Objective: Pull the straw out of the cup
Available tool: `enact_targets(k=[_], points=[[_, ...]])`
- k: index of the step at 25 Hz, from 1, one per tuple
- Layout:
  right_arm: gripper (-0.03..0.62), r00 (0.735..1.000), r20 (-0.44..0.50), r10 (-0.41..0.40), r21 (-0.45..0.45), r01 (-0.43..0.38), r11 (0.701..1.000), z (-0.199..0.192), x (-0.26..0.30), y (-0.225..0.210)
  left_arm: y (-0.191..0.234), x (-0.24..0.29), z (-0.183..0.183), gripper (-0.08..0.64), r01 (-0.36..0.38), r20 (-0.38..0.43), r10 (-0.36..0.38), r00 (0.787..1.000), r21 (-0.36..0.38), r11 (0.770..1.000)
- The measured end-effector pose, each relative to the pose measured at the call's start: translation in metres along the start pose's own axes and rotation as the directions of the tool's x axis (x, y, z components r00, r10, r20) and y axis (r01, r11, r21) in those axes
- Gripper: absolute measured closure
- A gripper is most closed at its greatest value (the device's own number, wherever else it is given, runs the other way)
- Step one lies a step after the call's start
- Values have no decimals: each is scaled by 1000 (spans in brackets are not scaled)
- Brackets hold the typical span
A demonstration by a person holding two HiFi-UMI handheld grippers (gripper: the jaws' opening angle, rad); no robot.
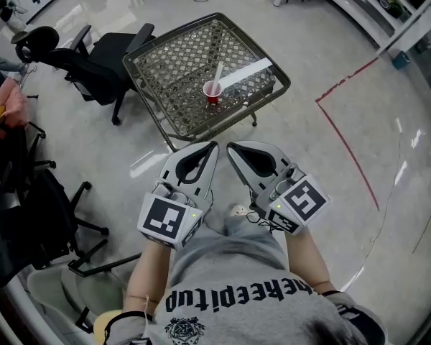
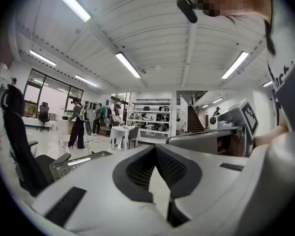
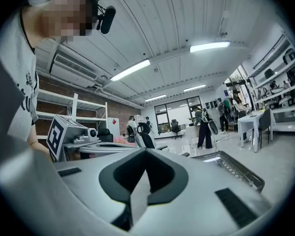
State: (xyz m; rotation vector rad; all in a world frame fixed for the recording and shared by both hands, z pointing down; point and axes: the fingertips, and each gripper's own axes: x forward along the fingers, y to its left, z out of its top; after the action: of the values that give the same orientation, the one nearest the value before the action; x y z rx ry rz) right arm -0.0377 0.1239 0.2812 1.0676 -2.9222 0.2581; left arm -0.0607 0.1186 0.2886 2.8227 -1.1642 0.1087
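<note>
A small red cup stands on the wire-mesh table, and a white straw leans out of it. Both grippers hang close to the person's body, short of the table's near edge and well apart from the cup. My left gripper is shut with nothing between its jaws, and its black pads meet at the tip. My right gripper beside it is also shut and empty. Each gripper view shows the other gripper alongside: the right gripper and the left gripper. Neither gripper view shows the cup.
A black office chair stands left of the table, more chairs at the left edge. Red tape marks the floor at the right. Several people stand far off near a white table and shelves.
</note>
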Motion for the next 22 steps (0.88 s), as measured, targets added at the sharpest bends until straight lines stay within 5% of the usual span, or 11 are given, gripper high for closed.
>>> enact_targets(k=[22], points=[[581, 995, 18, 96, 23, -96, 995, -1, -60, -50, -55, 48, -3, 540, -135, 8, 134, 991, 20, 991]])
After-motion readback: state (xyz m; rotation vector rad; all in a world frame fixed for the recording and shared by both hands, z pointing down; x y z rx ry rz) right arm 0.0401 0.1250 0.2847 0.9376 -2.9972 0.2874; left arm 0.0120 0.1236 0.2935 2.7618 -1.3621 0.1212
